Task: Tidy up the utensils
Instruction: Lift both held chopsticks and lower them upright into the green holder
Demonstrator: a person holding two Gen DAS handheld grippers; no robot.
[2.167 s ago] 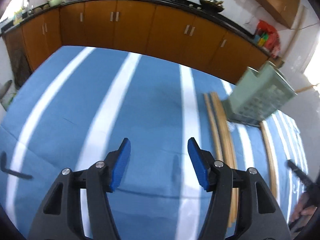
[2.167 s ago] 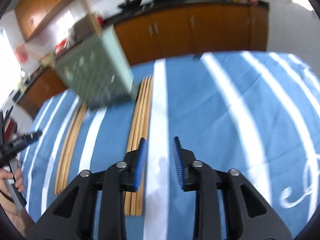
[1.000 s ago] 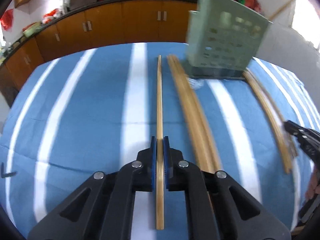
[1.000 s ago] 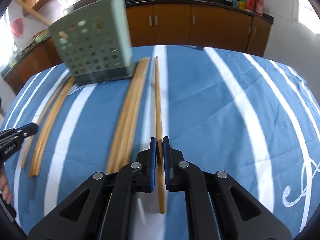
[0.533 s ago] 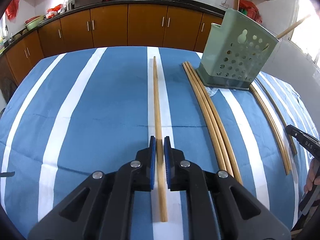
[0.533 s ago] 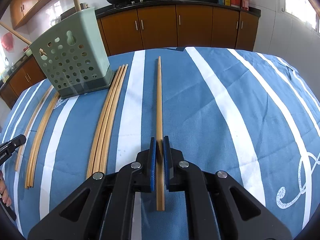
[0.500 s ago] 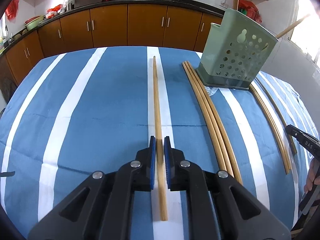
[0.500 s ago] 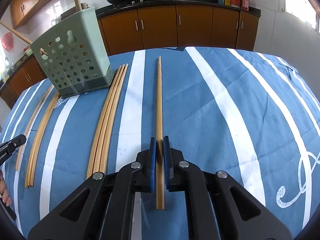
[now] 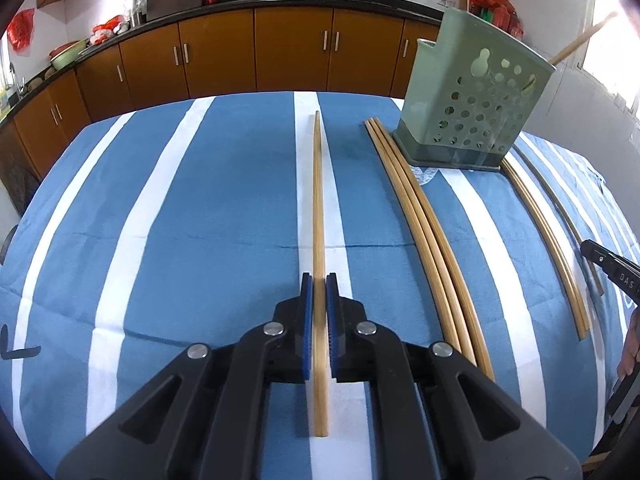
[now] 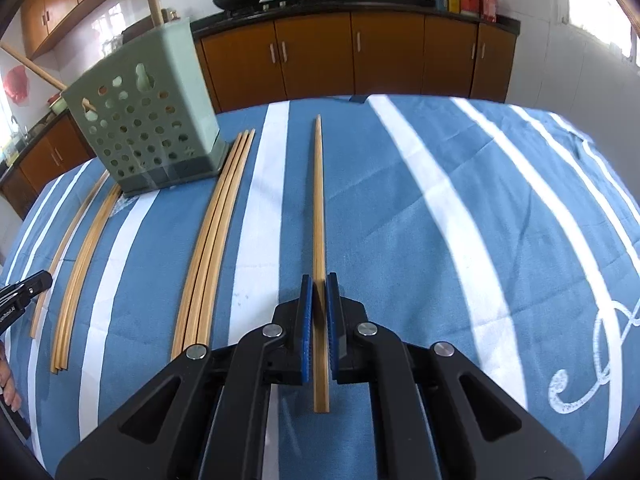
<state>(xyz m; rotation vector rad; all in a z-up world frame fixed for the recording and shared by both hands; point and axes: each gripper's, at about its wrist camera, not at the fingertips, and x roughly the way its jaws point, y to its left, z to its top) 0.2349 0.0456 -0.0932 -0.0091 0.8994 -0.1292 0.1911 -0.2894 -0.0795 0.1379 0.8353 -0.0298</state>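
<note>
My left gripper (image 9: 319,282) is shut on a bamboo chopstick (image 9: 317,184) that points forward over the blue striped cloth. My right gripper (image 10: 319,282) is shut on another bamboo chopstick (image 10: 318,200) in the same way. A green perforated utensil holder (image 9: 472,104) stands at the far right in the left wrist view, and at the far left in the right wrist view (image 10: 148,120), with chopsticks sticking out of it. Loose chopstick bundles (image 9: 424,224) lie on the cloth beside it, also in the right wrist view (image 10: 212,240).
More chopsticks (image 9: 544,232) lie on the holder's other side, also in the right wrist view (image 10: 80,264). The other gripper's tip shows at the frame edges (image 9: 612,268) (image 10: 24,288). Brown kitchen cabinets (image 9: 256,48) run behind the table.
Both grippers went from open and empty to shut on a chopstick each. Over the last half second the views have barely shifted; the holder looks slightly nearer in the right wrist view.
</note>
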